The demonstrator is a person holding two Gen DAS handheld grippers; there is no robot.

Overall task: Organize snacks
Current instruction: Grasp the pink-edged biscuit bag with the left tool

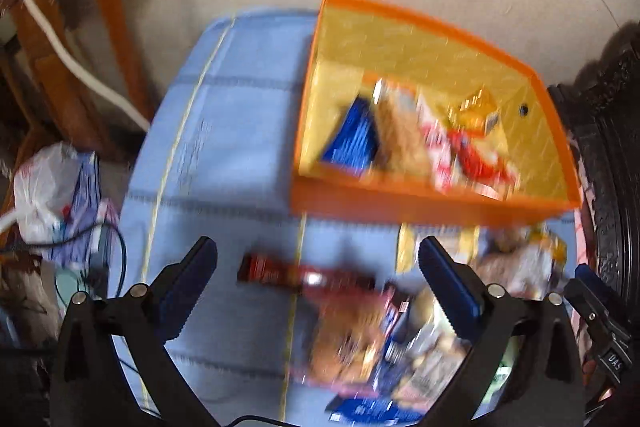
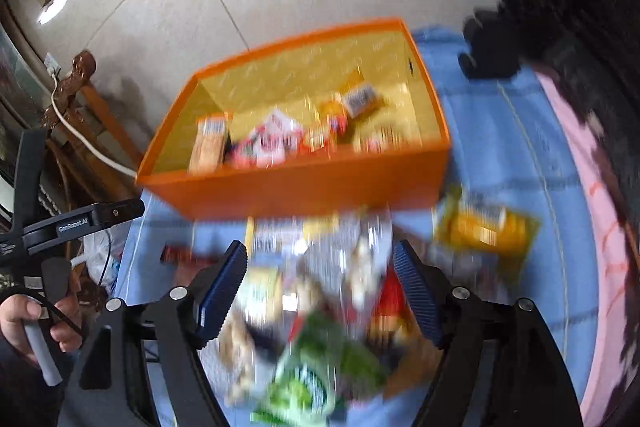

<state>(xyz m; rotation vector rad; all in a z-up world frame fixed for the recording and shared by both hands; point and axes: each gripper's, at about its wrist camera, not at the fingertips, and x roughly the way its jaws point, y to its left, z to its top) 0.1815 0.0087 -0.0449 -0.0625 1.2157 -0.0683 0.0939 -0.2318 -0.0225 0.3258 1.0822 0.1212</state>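
An orange box [image 1: 424, 205] with a yellow inside stands on the blue cloth [image 1: 224, 131] and holds several snack packs; it also shows in the right wrist view [image 2: 304, 187]. My left gripper [image 1: 318, 259] is open and empty above a dark red snack bar [image 1: 304, 275] and a brown snack pack [image 1: 348, 339]. My right gripper [image 2: 318, 263] is open and empty above a blurred pile of snacks, with a green pack [image 2: 316, 371] nearest. A yellow pack [image 2: 484, 231] lies to the right. Both views are motion-blurred.
A wooden chair [image 1: 108, 39] with a white cable stands left of the cloth. A white plastic bag [image 1: 48, 187] lies on the floor at left. Dark carved furniture [image 1: 608, 147] is at right. A pink cloth [image 2: 592, 227] borders the blue one. The left gripper shows at left in the right wrist view [image 2: 80, 223].
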